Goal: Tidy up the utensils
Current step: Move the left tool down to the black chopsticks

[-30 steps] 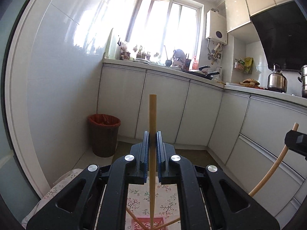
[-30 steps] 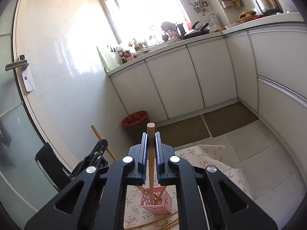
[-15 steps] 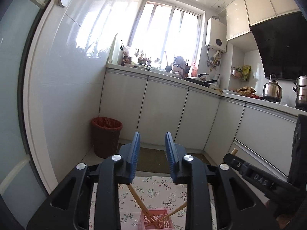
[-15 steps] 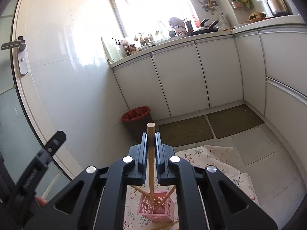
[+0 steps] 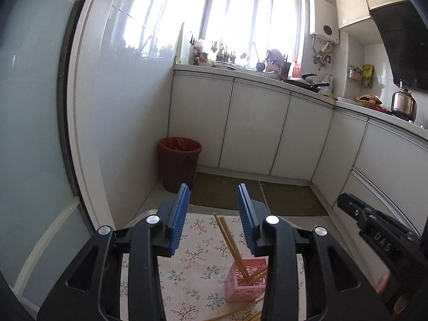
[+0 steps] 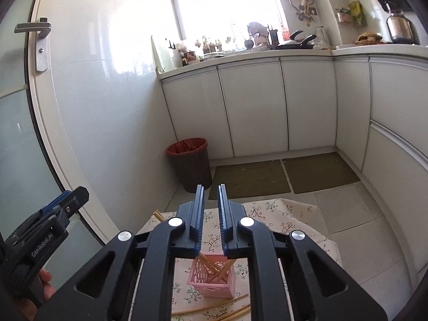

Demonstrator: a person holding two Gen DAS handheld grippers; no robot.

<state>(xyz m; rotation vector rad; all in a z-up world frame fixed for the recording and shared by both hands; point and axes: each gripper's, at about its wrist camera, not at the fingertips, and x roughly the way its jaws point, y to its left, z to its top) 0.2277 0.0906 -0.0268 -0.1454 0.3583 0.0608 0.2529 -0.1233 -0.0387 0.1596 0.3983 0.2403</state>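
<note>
Bright window (image 5: pixel 251 13) w/ sun glare; white cabinets (image 5: pixel 254 131), tiled wall, brown bin (image 5: pixel 179 163) in corner, green mats (image 5: pixel 227 192) on floor.

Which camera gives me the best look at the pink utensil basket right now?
The right wrist view: the pink basket sits centred below the right gripper, lattice front and chopsticks inside visible. The left wrist view shows the basket too, but the left gripper's right finger hides one side.
</note>
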